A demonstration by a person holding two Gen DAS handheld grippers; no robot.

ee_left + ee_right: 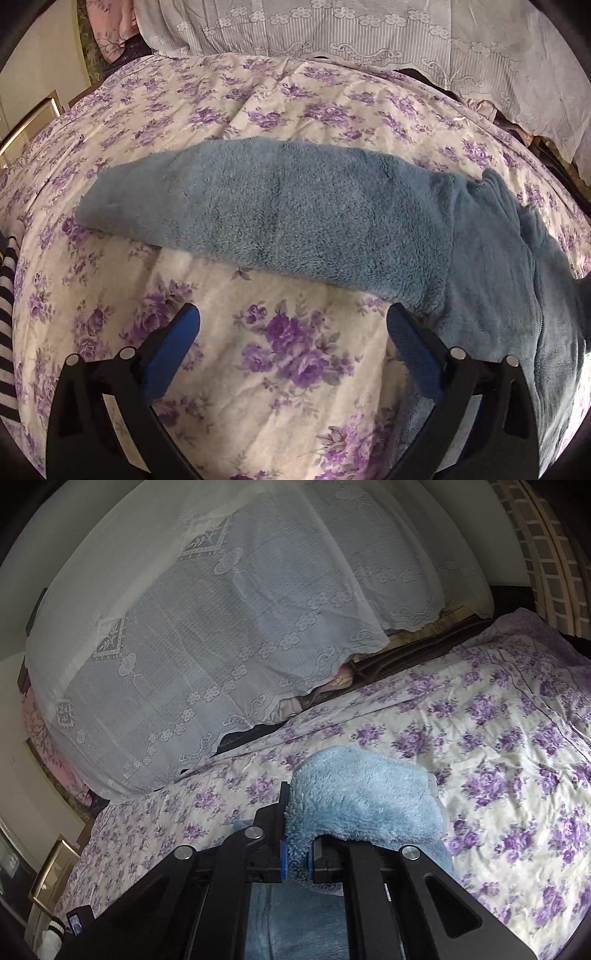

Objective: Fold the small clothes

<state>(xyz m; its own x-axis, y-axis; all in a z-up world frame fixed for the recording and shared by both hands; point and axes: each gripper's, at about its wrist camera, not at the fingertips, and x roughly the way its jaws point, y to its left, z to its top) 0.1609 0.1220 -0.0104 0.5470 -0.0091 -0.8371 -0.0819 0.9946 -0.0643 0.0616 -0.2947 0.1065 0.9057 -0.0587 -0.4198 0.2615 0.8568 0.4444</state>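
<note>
A fluffy blue fleece garment [295, 221] lies on the purple-flowered bedspread [295, 354], one long sleeve stretched out to the left and the zippered body at the right. My left gripper [293, 325] is open and empty, hovering just in front of the sleeve; its right finger [413, 347] is close to the underarm. In the right wrist view my right gripper [297, 853] is shut on a bunched part of the same blue garment [362, 797], lifted off the bedspread [498, 757].
A pile under a white lace cover [221, 627] stands along the far side of the bed. A striped cloth [7, 280] lies at the bed's left edge. Wooden furniture [37, 114] is at the left.
</note>
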